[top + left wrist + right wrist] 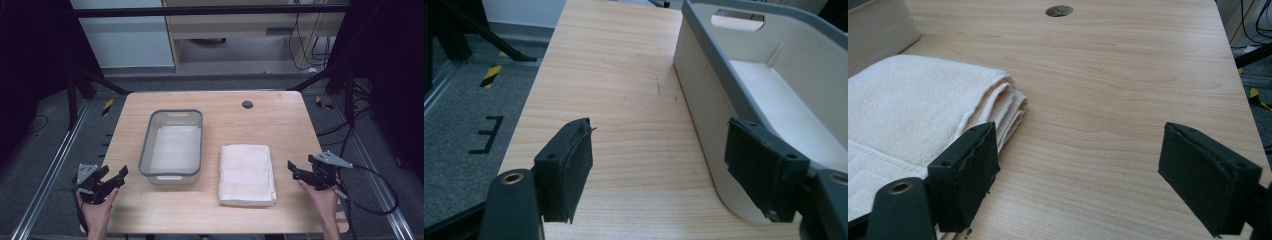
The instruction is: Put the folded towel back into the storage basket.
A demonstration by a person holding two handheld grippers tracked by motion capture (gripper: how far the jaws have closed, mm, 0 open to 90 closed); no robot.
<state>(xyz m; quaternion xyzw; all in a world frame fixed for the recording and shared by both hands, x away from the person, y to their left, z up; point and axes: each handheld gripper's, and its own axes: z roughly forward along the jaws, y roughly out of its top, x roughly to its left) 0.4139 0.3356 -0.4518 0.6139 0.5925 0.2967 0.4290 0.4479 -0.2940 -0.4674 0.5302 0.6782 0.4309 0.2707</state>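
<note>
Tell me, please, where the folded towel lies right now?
In the high view the folded towel lies on the table's near right part, just right of the grey-rimmed bin.

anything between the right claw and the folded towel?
Nothing visible. The right claw hangs open just off the right edge of the towel, with bare table between them. The bin sits on the towel's far side, out of the path.

From my end the worktop (280, 125) looks like pale wood, smooth with a matt grain. The towel (247, 172) is thick cream terry cloth, soft and nubbly. The tub (145, 155) looks like smooth plastic, grey rim, off-white walls. My left tool (659, 165) and right tool (1078, 175) have matt black pads (574, 160), kinda rough.
</note>
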